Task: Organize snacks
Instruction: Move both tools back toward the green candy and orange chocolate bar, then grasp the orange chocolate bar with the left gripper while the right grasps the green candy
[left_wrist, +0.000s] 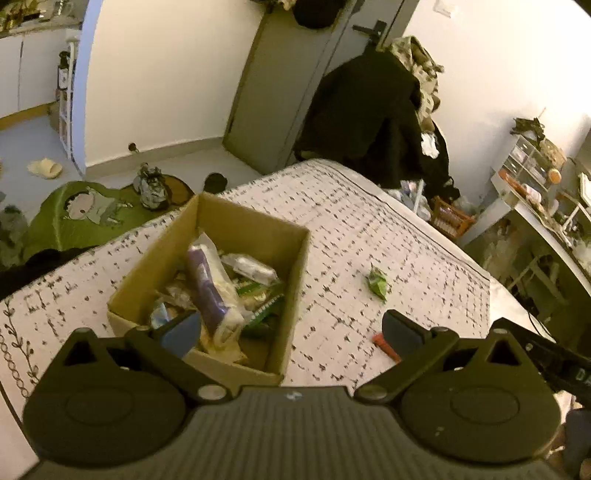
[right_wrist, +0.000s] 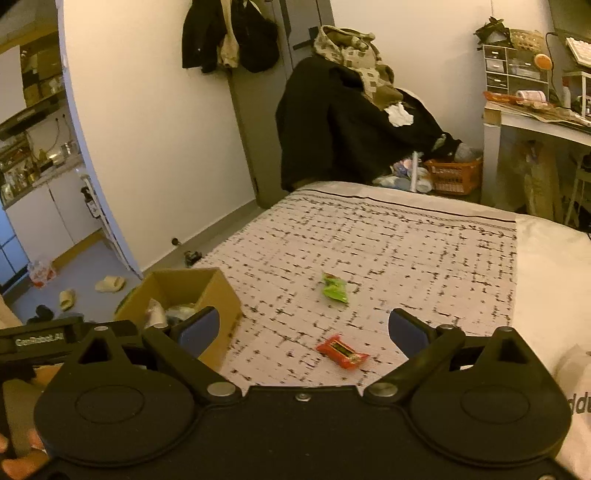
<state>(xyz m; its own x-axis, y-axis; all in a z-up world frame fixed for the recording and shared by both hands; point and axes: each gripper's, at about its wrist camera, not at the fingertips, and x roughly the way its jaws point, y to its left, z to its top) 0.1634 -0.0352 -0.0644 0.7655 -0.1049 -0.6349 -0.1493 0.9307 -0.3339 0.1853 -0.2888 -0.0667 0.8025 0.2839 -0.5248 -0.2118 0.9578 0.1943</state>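
Observation:
An open cardboard box stands on the patterned bed cover and holds several snack packets, with a purple-and-white one on top. The box also shows in the right wrist view at the left. A green packet lies on the cover to the right of the box. A red packet lies nearer, between my right gripper's fingers; in the left wrist view only its end shows. My left gripper is open and empty above the box's near right corner. My right gripper is open and empty above the red packet.
The bed cover stretches ahead, white bedding at the right. A chair heaped with dark clothes stands past the bed's far end, with an orange basket and a cluttered desk beside it. Slippers lie on the floor at the left.

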